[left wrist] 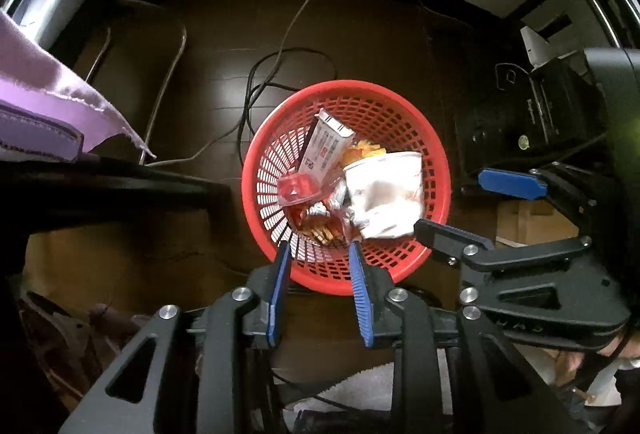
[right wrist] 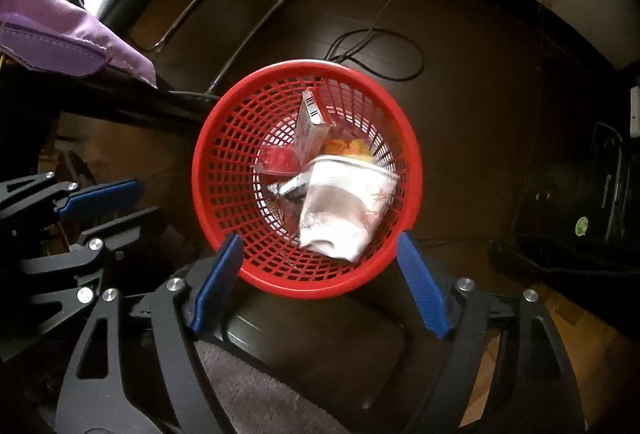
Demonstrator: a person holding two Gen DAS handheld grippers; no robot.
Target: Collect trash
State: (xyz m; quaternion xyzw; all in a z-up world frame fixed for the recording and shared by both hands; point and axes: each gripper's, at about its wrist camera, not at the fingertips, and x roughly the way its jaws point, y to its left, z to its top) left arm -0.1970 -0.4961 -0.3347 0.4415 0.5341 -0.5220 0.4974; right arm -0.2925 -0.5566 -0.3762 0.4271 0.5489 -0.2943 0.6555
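A red mesh waste basket stands on the dark floor below both grippers; it also shows in the right wrist view. Inside lie a crushed white paper cup, a white carton, a small clear red tub, foil wrappers and yellow scraps. My left gripper hangs over the basket's near rim, fingers apart and empty. My right gripper is wide open and empty above the basket; it shows at the right of the left wrist view.
A dark table edge with purple cloth is at the left. Cables lie on the floor behind the basket. A black computer case stands at the right. A chair's metal legs are at the back left.
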